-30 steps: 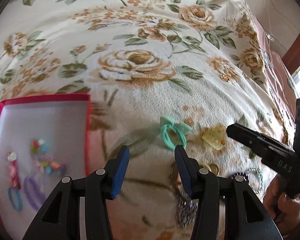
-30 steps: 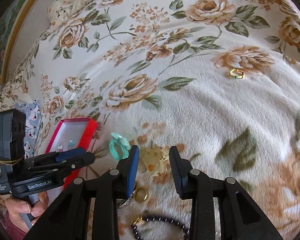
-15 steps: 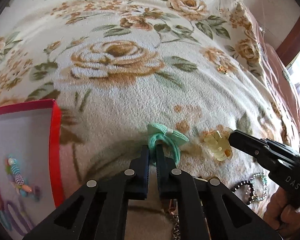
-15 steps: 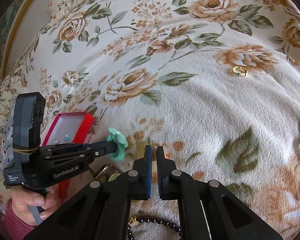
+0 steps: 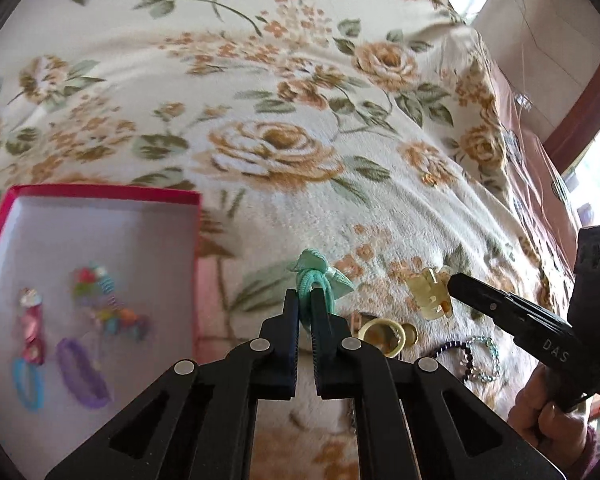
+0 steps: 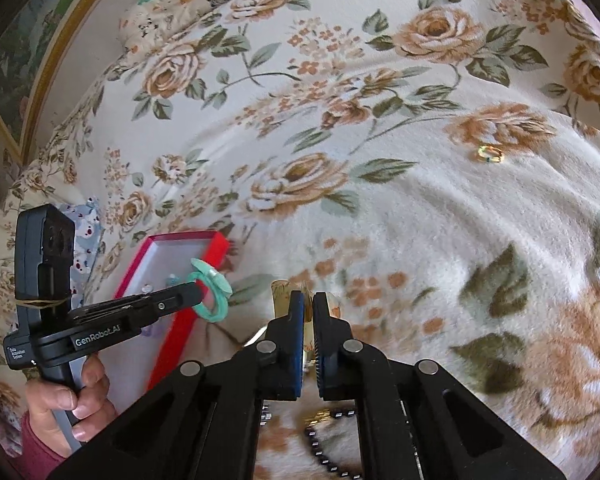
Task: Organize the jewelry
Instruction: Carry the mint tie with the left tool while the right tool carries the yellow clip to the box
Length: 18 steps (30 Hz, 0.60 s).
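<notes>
Clamping the mint-green hair tie [image 5: 315,280] by one strand, left hand-held gripper [image 5: 307,300] carrying it lifted off the floral blanket [image 5: 276,152], beside the right edge of the red box [image 5: 100,194]; loop's long axis running along the fingers, bow end pointing away, forward. Closed on a pale yellow hair claw [image 5: 430,294] farther right, right hand-held gripper [image 6: 308,302], the clip standing roughly upright between the fingers, near the gold ring [image 5: 382,334] and beaded bracelet [image 5: 466,354]. Thin pinch on stretchy elastic likely to slip short of the box; hard clip liable to twist free.
</notes>
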{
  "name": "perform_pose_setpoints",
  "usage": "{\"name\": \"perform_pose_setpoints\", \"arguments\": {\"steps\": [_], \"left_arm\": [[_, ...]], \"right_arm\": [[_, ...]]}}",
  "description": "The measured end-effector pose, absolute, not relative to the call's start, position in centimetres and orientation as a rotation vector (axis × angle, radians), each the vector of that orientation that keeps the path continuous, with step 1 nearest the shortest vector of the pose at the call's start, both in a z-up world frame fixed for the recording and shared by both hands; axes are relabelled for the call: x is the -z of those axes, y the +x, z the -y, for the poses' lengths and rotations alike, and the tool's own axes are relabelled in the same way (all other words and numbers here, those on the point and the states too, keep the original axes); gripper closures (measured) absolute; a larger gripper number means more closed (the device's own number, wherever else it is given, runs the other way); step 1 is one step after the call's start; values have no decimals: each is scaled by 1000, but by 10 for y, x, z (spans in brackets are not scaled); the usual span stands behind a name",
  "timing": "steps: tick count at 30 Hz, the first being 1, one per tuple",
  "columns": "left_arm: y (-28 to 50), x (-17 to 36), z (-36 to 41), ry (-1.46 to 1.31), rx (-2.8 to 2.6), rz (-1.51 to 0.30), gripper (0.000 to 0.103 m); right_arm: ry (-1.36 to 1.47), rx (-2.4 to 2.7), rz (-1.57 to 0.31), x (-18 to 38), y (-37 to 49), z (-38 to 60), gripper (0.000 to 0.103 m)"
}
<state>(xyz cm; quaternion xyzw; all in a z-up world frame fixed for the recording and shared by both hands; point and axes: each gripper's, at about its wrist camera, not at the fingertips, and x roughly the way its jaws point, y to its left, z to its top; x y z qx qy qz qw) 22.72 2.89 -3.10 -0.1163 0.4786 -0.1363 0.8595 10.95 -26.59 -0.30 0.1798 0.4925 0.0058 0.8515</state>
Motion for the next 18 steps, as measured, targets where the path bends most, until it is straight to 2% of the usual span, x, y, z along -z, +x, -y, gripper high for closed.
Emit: {"name": "perform_pose_setpoints", "arguments": {"steps": [18], "left_arm": [[147, 3, -90, -330, 217, -974, 99]], "right_arm": [[344, -124, -1053, -1, 107, 200, 99]]}}
